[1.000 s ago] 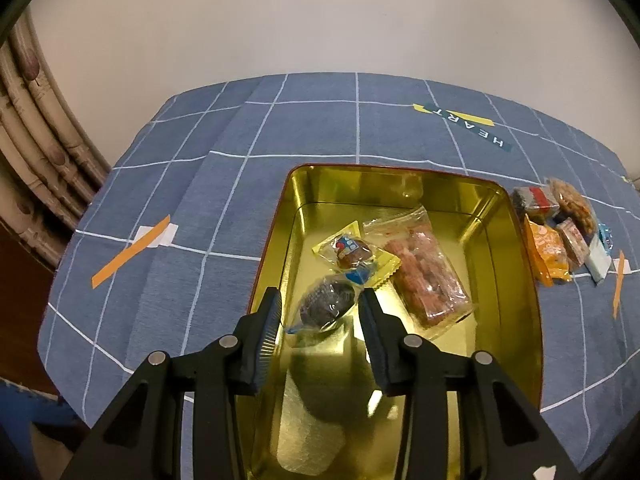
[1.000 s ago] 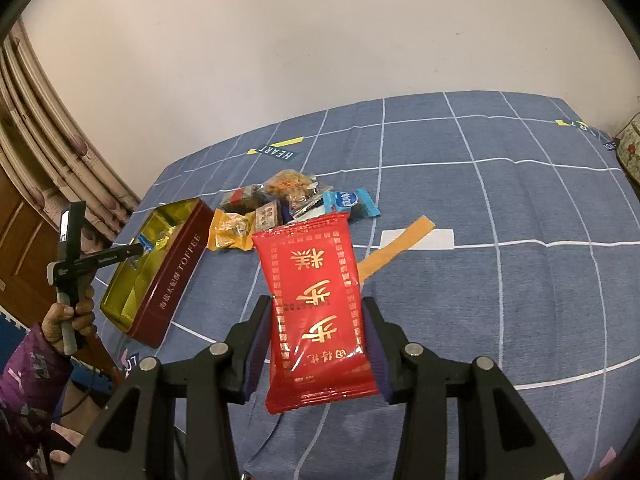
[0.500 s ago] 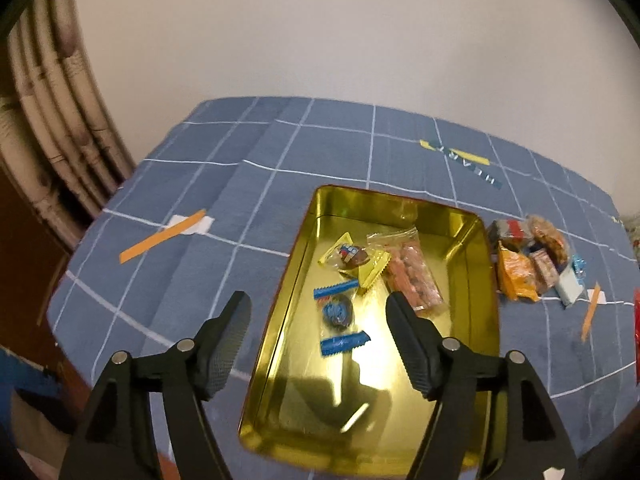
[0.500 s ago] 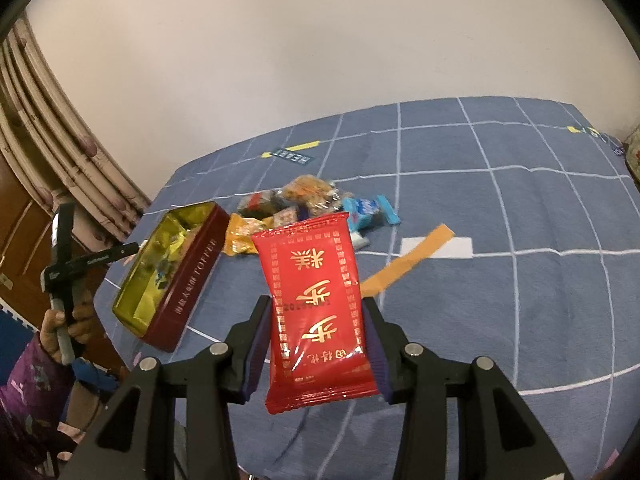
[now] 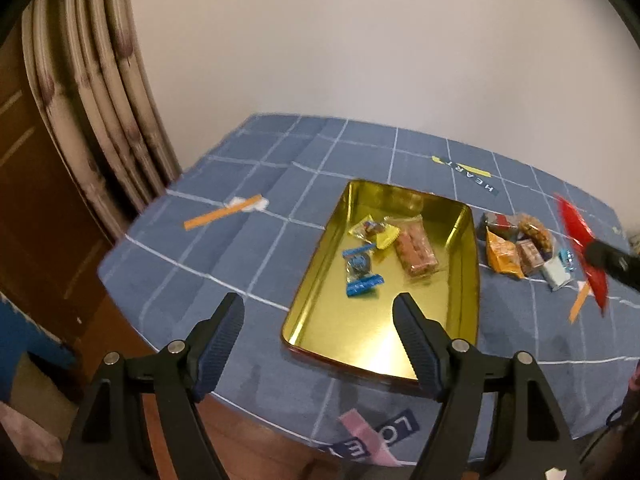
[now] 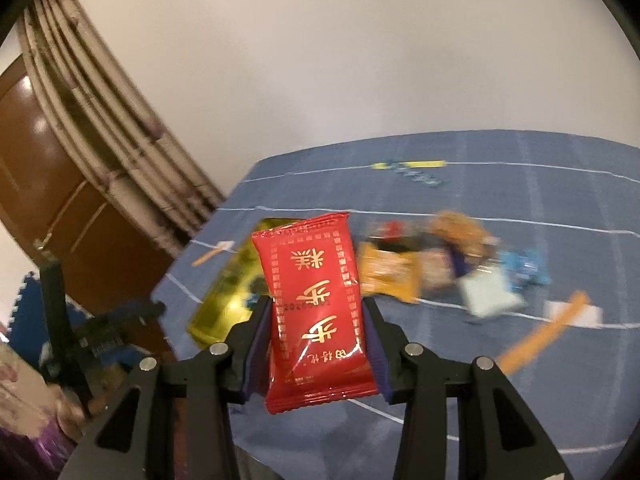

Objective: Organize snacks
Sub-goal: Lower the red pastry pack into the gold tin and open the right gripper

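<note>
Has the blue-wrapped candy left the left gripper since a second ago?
Yes. The blue-wrapped candy lies in the gold tin; the left gripper, jaws just opened, is empty.

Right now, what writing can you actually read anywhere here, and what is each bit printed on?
"HEART": label on the blue checked tablecloth, behind the gold tin tray.
"LO", rest covered by pink tape: second cloth label near the front edge.
"糕", "步", "步": gold characters, upside down, on the red snack packet.
Packet's small print and the other wrappers: too blurred.
</note>
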Available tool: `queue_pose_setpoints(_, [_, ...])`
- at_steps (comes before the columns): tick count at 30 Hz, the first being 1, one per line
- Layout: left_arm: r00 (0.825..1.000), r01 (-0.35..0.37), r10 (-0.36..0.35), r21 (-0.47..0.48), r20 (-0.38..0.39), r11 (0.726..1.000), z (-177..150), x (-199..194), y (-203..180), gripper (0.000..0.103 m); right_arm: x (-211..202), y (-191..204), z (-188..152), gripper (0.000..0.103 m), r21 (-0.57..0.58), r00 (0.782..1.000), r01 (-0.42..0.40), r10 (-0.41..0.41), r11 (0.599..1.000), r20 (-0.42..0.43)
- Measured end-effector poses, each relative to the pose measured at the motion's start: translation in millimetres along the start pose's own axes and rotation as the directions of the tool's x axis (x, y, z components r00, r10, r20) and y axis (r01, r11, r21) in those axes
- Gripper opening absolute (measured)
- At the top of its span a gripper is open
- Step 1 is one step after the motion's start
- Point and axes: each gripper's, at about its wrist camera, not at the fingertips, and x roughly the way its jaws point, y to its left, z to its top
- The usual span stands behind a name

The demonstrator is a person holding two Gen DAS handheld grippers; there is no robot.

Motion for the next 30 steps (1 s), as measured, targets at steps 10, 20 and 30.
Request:
queue_pose_setpoints(10, [0.998, 0.034, -0.032, 0.027, -0.045, 0.999, -5, 12, 5, 0.086, 96, 44, 29, 0.044, 0.016, 0.994, -0.041, 0.042, 0.999, -0.105])
queue_pose_setpoints(20, [0.995, 0.054, -0.056, -0.029, -0.084, 0.998, -2, 15, 15, 0.101, 160, 54, 37, 0.044, 0.026, 0.986, 0.005, 0.000, 1.000, -0.166])
queue_pose_setpoints(30, [0.995, 0.028, -0.027, 0.016, -0.099, 0.999, -5, 21, 8, 0.101, 188, 58, 41, 0.044, 0.007, 0.981, 0.051, -0.048, 0.999, -0.189])
